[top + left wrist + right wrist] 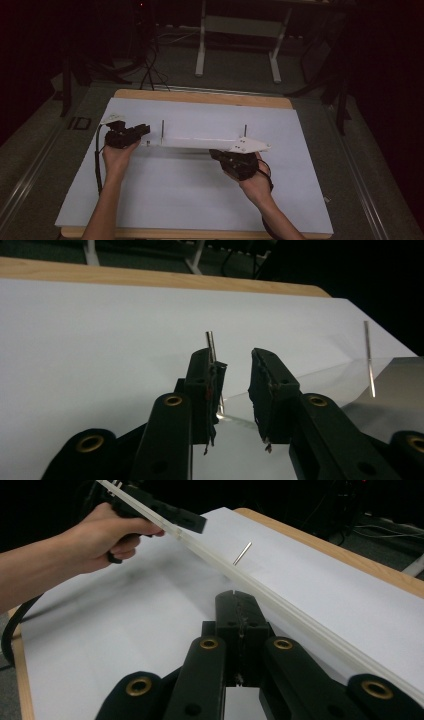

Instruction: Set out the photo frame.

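On white sheet point(190, 190) over wooden table point(200, 96): left claw point(234, 375) parted, empty; right claw point(241, 611) closed.

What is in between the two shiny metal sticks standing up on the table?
Between the left rod and the right rod runs a long white strip, seen in the high view, on the white sheet.

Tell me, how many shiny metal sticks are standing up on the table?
2: one metal stick near the left gripper, the other stick near the long white piece's right end.
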The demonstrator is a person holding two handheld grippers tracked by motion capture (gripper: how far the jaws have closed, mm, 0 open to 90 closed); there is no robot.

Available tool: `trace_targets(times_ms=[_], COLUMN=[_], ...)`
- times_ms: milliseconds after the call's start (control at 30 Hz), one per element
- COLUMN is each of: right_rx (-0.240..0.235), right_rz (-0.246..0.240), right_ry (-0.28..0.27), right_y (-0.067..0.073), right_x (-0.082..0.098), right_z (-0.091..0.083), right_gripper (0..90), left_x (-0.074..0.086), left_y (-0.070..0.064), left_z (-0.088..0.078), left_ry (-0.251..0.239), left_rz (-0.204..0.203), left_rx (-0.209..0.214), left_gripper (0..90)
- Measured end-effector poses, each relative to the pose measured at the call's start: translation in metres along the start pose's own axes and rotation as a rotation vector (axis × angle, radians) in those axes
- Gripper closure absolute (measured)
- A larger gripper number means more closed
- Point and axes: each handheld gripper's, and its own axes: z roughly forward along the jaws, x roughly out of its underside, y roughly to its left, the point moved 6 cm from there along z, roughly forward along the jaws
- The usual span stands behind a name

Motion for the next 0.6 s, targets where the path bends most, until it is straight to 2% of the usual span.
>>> trace_targets(times_ms=[133,300,600], right_rx=[0.005,0.014,0.024], right_rz=[-0.006,0.001,0.005], right_ry=[0.000,-0.009,-0.016], right_y=[-0.002,-0.005,-0.010], right_x=[-0.003,-0.008,-0.014], right_z=[0.000,0.001,0.001], right_gripper=[90.0,90.0,90.0], left_x=[0.004,0.011,0.016], left_y=[-0.008,-0.018,-0.028], left_z=[-0.010,-0.019,-0.025], left_ry=[-0.041,-0.045,-0.062], left_rz=[0.058,0.109,0.144], left_rx=[0.011,0.008,0.029], left_gripper=[65.1,61.7,63.3])
